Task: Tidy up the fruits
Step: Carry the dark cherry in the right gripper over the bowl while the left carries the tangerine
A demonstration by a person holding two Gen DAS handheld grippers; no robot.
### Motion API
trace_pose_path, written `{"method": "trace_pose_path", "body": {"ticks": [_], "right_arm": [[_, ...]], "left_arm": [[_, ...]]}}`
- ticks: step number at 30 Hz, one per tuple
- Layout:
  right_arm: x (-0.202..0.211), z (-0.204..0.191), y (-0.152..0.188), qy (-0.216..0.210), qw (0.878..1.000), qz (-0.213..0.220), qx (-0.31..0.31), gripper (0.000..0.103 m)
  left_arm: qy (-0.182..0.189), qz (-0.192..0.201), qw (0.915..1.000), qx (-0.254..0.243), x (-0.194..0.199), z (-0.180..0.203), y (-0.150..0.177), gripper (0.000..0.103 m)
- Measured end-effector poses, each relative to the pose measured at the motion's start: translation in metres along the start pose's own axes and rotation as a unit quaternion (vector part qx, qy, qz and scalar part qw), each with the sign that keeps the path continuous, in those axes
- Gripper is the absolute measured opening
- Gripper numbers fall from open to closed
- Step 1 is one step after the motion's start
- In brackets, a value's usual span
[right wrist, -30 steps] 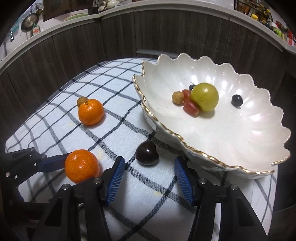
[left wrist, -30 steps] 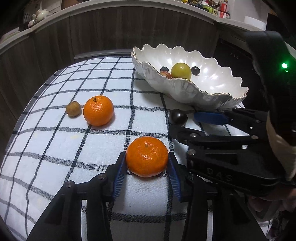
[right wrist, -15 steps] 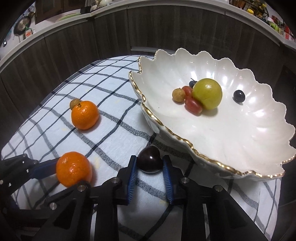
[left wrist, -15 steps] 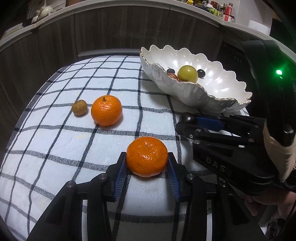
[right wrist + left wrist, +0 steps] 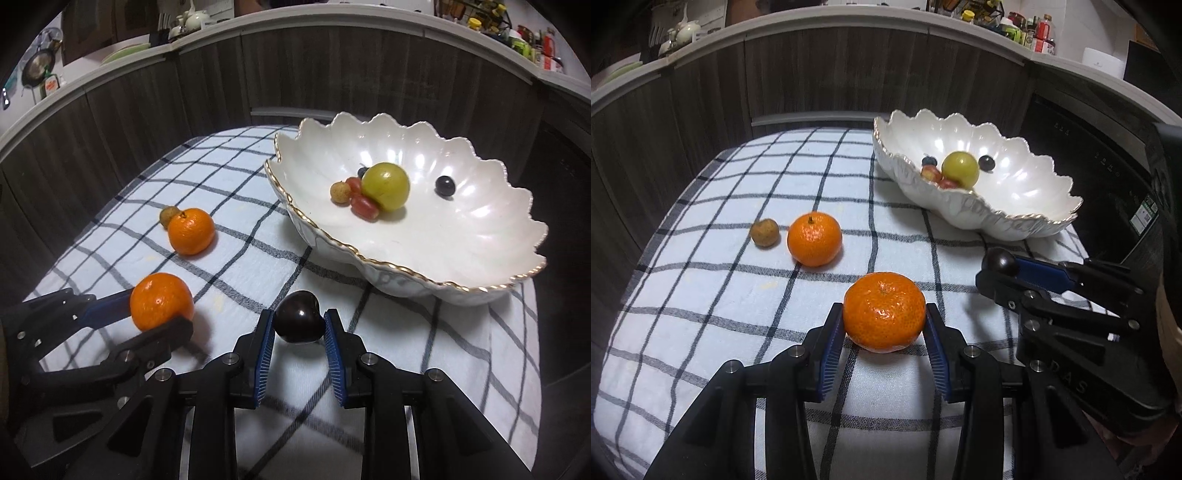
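Left hand-held gripper point(image 5: 884, 347) angled down, clamped on mandarin point(image 5: 884, 312); right hand-held gripper point(image 5: 298, 345) angled down, clamped on dark plum point(image 5: 298, 321)

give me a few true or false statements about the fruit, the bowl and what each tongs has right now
1. The left tongs grip an orange. True.
2. The right tongs are shut on a green fruit. False: they clamp a dark plum; the green fruit lies in the white bowl.
3. A second orange lies on the checked cloth beside a small brown fruit. True.
4. The bowl holds nothing. False: it holds several small fruits besides the green one.
5. The bowl has a gold-trimmed scalloped rim. True.
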State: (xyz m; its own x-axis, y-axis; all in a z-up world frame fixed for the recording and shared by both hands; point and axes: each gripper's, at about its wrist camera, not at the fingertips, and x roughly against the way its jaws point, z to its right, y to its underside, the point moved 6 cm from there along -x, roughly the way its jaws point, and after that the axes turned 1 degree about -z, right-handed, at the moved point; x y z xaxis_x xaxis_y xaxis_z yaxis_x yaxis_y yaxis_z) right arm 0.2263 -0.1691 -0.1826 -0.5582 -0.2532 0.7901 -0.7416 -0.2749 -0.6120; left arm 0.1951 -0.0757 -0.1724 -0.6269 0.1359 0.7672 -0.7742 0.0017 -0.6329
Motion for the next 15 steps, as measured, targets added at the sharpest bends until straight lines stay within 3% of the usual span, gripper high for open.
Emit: {"method": "trace_pose_path", "body": {"ticks": [15], "right_arm": [[0.057, -0.002, -0.003, 0.025, 0.999, 0.041, -0.016, 0.029]], "left_arm": [[0.009, 0.039, 0.9991, -0.017, 0.040, 0.011, -0.017, 0.042]]}}
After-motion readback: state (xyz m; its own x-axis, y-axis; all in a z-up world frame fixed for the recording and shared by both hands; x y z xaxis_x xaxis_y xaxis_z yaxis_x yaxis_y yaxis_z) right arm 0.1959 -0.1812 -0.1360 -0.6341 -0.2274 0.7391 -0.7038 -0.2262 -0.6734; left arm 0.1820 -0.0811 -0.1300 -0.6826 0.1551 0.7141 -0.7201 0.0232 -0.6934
